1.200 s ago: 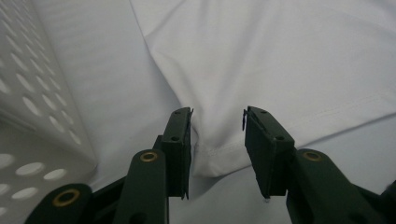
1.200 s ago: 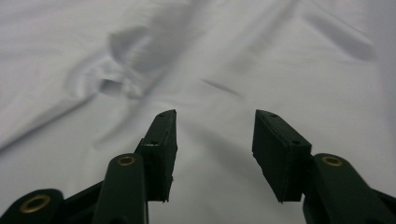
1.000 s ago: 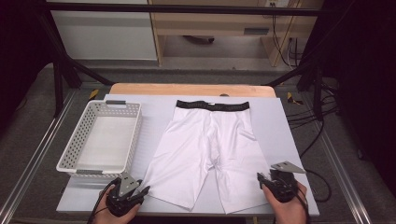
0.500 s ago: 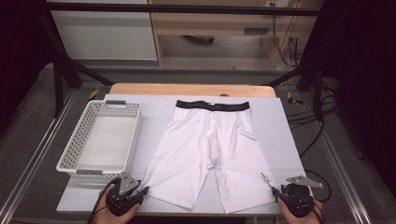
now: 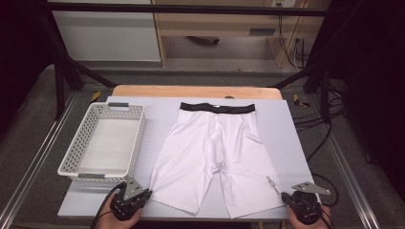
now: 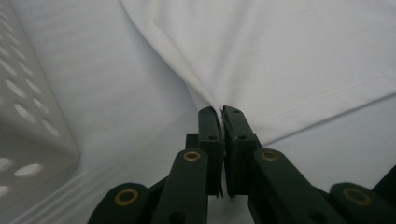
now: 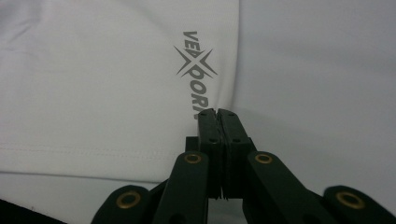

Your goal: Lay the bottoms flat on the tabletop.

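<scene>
The white plastic basket [image 5: 102,143] stands on the left part of the counter [image 5: 291,138], empty, just beside the white compression shorts [image 5: 217,157].

The shorts lie flat at the middle of the counter. Their long axis runs from the far edge to the near edge: the black waistband [image 5: 217,108] sits toward the far edge, and the two leg hems point at the near edge.

The left tongs [image 5: 143,194] sit at the near edge, at the outer corner of the left leg hem. In the left gripper view the left tongs [image 6: 221,112] are closed on a pinched ridge of the white fabric; their jaws have just been closing, with cloth between them.

The right tongs [image 5: 286,196] sit at the near edge, at the outer corner of the right leg hem, beside the grey printed logo [image 5: 272,184]. In the right gripper view the right tongs [image 7: 217,113] are pressed together at the side edge of the fabric just below the logo [image 7: 196,70]; their jaws have also just been closing. Whether cloth is truly caught cannot be confirmed.

Judgement: each hand is on its own leg corner, and the whole garment lies away from the tongs toward the far edge. A lift-and-fold would carry the hems along that axis toward the waistband.
</scene>
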Tool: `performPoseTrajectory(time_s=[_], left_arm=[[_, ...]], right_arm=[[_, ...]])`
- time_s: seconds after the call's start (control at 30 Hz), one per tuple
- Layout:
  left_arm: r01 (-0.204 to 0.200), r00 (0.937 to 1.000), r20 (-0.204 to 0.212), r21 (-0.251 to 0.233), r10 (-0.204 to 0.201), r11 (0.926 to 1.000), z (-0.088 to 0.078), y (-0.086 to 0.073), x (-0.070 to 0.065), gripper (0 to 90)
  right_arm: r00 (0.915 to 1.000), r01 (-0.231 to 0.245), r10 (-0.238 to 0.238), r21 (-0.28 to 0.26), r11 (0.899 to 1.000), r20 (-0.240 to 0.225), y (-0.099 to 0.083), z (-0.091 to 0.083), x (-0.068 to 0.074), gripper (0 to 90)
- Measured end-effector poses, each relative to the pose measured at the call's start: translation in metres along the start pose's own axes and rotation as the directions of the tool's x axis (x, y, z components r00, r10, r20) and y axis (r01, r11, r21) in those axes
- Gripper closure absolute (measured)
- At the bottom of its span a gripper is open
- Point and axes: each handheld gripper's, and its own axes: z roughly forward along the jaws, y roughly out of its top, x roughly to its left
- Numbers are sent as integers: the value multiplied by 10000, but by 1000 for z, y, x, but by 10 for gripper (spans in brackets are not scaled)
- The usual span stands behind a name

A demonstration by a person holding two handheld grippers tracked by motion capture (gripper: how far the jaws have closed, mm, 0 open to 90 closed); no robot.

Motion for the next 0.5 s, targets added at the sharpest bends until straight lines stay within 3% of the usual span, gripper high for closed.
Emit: performPoseTrajectory(time_s=[0.23, 0.5], left_arm=[[165, 9998, 123, -12, -164, 9999, -13, -3, 2, 886], [248, 9993, -295, 1, -247, 9997, -17, -8, 7, 875]], right_arm=[[9996, -249, 248, -12, 9997, -107, -5, -4, -10, 894], [9993, -40, 43, 81, 10000, -365, -6, -6, -8, 893]])
